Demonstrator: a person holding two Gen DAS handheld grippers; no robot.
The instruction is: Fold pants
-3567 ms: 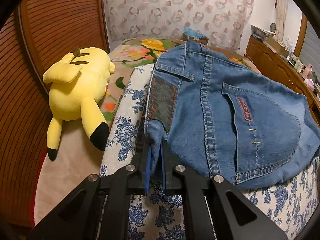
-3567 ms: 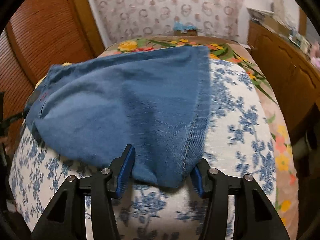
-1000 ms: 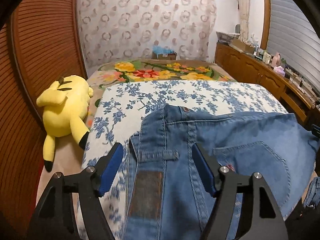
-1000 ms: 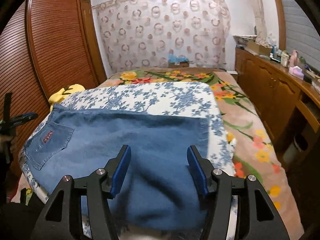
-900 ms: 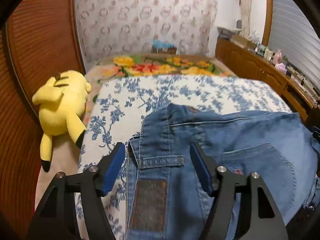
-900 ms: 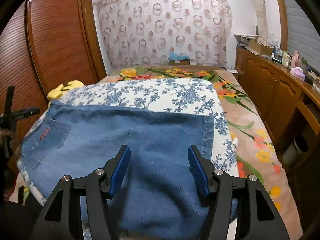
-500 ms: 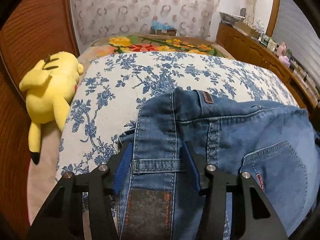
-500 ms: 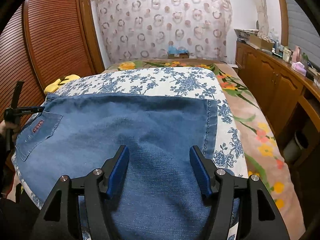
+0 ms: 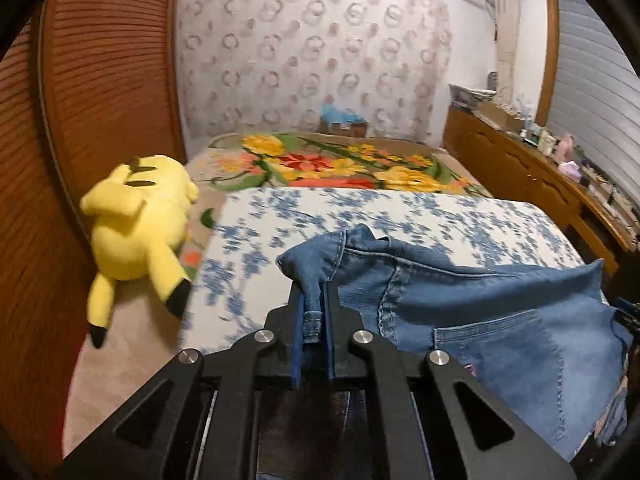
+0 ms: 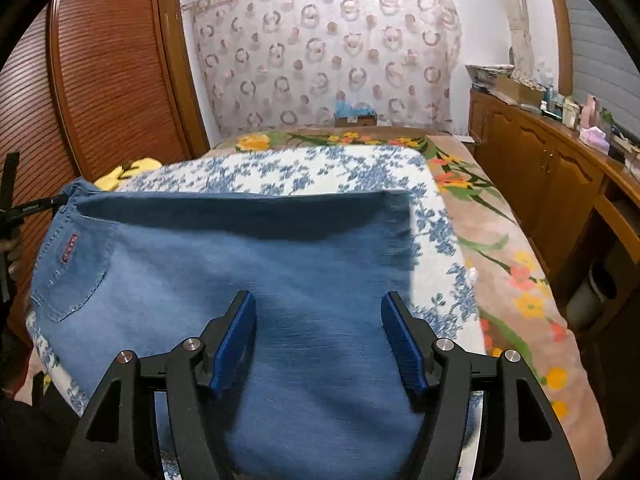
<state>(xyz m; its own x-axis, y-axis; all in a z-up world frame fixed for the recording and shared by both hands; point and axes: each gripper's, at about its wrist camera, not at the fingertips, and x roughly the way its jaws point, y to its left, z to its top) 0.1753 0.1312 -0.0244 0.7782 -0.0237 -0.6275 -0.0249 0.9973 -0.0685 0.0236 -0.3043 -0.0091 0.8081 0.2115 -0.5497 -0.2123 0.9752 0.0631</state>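
Left gripper [image 9: 313, 300] clamping jeans [image 10: 240, 272] waistband, right gripper [image 10: 318, 336] spread above denim

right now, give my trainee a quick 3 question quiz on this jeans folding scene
1. True or false: the left hand-held gripper is shut on the waistband of the blue denim jeans.
2. Which gripper is open: left or right?
3. Fill in: the yellow plush toy lies ____ of the blue floral white cloth, in the left wrist view.

Key: 1 true. 2 the right hand-held gripper, open over the jeans. 3 left.
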